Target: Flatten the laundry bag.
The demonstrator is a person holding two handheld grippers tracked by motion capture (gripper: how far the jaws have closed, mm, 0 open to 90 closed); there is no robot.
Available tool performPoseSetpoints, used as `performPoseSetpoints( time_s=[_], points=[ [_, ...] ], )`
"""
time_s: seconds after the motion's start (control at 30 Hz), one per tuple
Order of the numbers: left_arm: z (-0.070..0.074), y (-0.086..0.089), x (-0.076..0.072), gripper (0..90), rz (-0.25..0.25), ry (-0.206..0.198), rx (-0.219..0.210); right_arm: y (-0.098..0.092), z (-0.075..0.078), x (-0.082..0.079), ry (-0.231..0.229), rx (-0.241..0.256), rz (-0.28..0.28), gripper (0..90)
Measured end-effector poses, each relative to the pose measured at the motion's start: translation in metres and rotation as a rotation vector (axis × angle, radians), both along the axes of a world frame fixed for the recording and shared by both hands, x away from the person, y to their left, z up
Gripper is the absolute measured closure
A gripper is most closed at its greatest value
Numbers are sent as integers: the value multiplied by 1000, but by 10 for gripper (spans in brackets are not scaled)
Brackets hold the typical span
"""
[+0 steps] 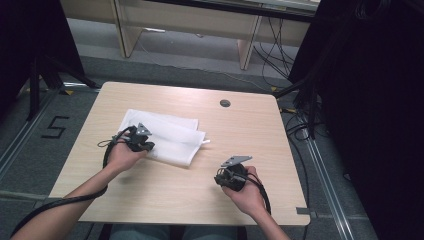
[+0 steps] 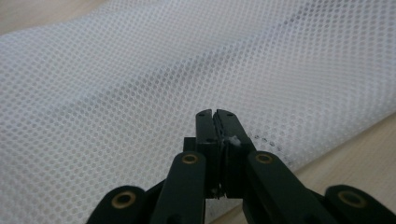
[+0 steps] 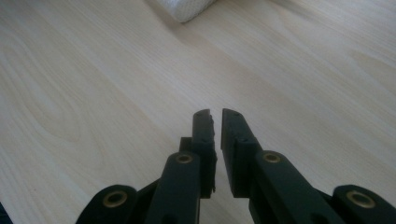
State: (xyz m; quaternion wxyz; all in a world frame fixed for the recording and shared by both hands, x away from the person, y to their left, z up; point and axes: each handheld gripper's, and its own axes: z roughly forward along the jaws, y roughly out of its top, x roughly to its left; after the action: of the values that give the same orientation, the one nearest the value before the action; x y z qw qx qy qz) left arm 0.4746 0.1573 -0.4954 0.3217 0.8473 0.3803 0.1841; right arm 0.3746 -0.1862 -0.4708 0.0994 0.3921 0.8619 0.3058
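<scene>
Here, a folded white mesh cloth (image 1: pixel 167 135) is laid on the wooden table (image 1: pixel 250 130), its long axis running from the far-left part of the tabletop toward the near right, with a small tab seen at its right end. The left gripper (image 1: pixel 145 145) is held at the cloth's near-left edge, over the fabric. In the left gripper view the jaws of the left gripper (image 2: pixel 215 113) are pressed together, and a small white scrap of the mesh cloth (image 2: pixel 140 93) is seen pinched between them low on the pads; the weave spreads ahead of and to both sides of the tips, and bare wood is seen off to the right of the tool.

The right gripper (image 1: pixel 223 179) is held well apart from the cloth, over bare wood to its near right. In the right gripper view the jaws of the right gripper (image 3: pixel 215 113) are parted by a narrow gap, with nothing between them, and a rounded corner of the mesh cloth (image 3: pixel 187 8) is seen far ahead of the tips. Open tabletop is left all round this tool, toward the right edge and the near edge.

Both forearms are brought in from the near edge, each hand wrapped round its tool's body; the left hand (image 1: pixel 122 157) is angled toward the far right, the right hand (image 1: pixel 247 192) toward the far left.
</scene>
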Motion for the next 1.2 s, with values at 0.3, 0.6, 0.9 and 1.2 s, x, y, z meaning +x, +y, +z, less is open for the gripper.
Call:
performPoseSetpoints(
  time_s=[0.3, 0.6, 0.9, 1.2],
  points=[
    [-8, -11, 4, 890, 0, 32, 12, 1, 0, -1, 10, 3, 0, 842],
    [-9, -24, -5, 896, -87, 34, 32, 2, 0, -1, 11, -1, 6, 836],
    [-8, -20, -25, 897, -174, 57, 29, 7, 10, 5, -23, 23, -24, 833],
    [-5, -23, -45, 897, -244, 70, 71, 35, 22, 31, -49, -4, 23, 839]
  ],
)
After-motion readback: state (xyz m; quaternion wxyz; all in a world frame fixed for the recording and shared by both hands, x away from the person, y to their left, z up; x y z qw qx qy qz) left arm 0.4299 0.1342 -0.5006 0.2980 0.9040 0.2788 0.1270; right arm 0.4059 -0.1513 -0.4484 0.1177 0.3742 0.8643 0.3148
